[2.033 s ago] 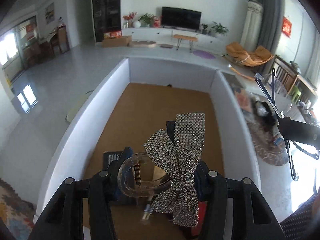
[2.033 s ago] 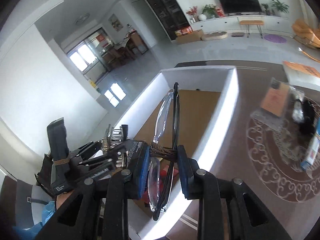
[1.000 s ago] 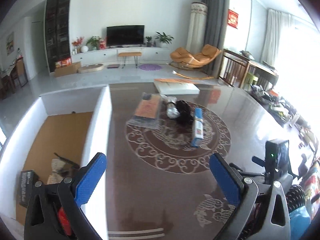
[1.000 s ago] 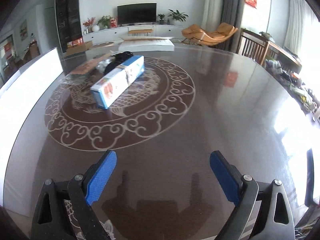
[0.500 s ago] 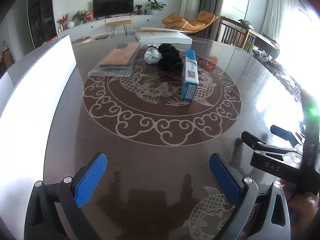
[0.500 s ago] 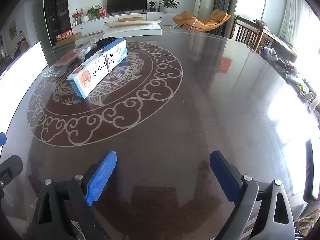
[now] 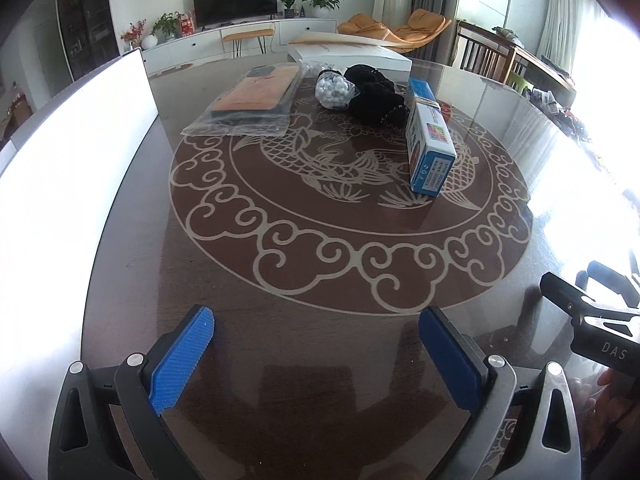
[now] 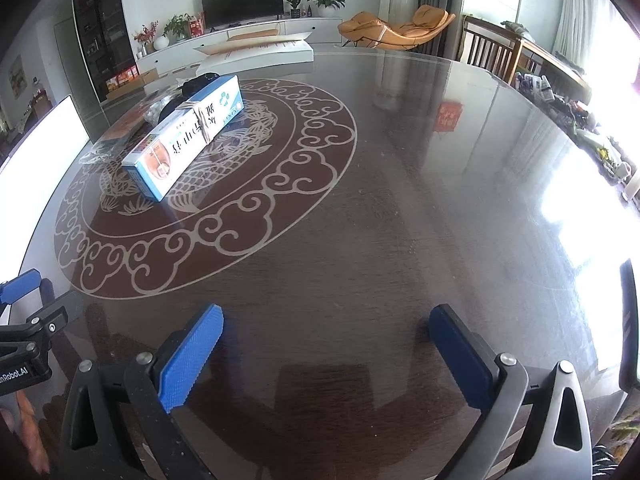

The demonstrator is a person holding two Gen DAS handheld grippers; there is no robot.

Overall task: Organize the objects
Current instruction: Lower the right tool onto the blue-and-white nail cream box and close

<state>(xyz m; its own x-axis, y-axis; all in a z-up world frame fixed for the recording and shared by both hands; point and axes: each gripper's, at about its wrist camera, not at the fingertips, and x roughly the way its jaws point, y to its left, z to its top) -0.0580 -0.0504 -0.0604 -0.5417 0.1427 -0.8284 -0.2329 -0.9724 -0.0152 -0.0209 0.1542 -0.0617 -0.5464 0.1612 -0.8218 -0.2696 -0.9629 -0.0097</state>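
Worktop (image 7: 320, 360) of dark glossy wood with a pale carp-and-cloud inlay fills both our views. We see the left hand-held gripper (image 7: 316, 334) wide, with nothing between its blue pads, and the right hand-held gripper (image 8: 326, 332) has just been opening, likewise empty. Far ahead lie a long blue-and-white carton (image 7: 430, 136), a black fabric bundle (image 7: 372, 94), a clear bag of white beads (image 7: 334, 88) and a flat orange packet in clear plastic (image 7: 252, 98).

Bright daylight floods in from the right, glare blowing out the glossy counter (image 7: 580, 200); sharp centre, fisheye-bent dark corners
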